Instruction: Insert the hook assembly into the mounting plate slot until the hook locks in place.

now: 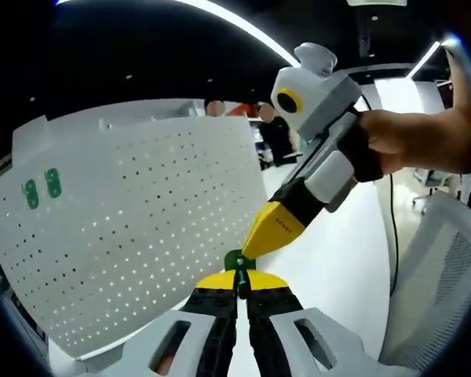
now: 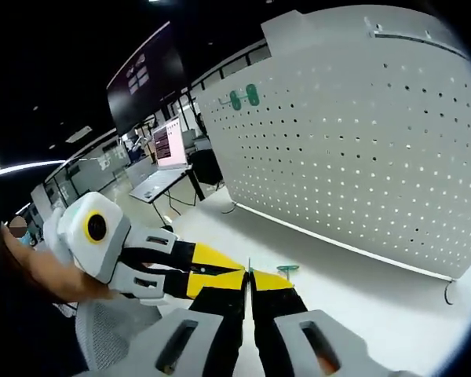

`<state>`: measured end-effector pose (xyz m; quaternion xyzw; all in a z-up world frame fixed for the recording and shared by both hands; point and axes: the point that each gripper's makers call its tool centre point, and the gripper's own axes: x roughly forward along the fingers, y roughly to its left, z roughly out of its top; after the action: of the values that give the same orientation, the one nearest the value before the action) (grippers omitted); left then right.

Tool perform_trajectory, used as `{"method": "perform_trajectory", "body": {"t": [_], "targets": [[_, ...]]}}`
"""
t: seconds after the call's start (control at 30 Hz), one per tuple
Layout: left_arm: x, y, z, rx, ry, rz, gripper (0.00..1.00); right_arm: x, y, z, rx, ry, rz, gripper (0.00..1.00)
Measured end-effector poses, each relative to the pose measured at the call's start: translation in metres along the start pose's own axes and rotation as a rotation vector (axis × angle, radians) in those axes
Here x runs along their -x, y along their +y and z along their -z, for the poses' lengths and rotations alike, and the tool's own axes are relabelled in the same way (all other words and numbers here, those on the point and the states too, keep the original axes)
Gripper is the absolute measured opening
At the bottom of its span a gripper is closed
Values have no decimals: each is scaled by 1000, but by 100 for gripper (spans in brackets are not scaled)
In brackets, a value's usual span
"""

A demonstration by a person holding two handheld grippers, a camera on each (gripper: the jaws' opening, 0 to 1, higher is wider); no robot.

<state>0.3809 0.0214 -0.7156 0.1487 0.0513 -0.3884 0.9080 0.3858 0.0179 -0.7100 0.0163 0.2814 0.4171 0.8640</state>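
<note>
Left gripper view: both grippers' (image 1: 238, 276) yellow-tipped jaws pinch a green plastic hook (image 1: 237, 261) beside perforated white pegboard (image 1: 141, 228).

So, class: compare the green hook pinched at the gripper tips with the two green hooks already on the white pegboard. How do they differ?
The green hook at the gripper tips is off the pegboard, pinched in the shut left gripper; the two mounted hooks sit against the board near its upper corner. The held hook is alone and mostly hidden; the mounted ones form a side-by-side pair in plain sight. All share the same green colour.
</note>
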Motion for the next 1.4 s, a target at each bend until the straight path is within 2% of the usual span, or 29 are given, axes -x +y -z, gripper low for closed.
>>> {"method": "perform_trajectory", "body": {"t": [0.17, 0.4, 0.67, 0.8, 1.23, 1.4], "targets": [[0, -1, 2, 1, 6, 3, 3, -1, -1, 2, -18, 4, -4, 1], [0, 3, 1, 10, 5, -16, 3, -1, 2, -3, 39, -21, -14, 1], [4, 21, 0, 53, 3, -62, 3, 4, -2, -10, 74, -68, 5, 16], [6, 31, -4, 68, -6, -86, 3, 6, -4, -13, 101, -96, 17, 27], [10, 53, -17, 98, -26, -139, 3, 15, -4, -22, 141, -156, 20, 43], [11, 63, -22, 98, -29, -162, 3, 17, -4, -22, 162, -170, 18, 55]]}}
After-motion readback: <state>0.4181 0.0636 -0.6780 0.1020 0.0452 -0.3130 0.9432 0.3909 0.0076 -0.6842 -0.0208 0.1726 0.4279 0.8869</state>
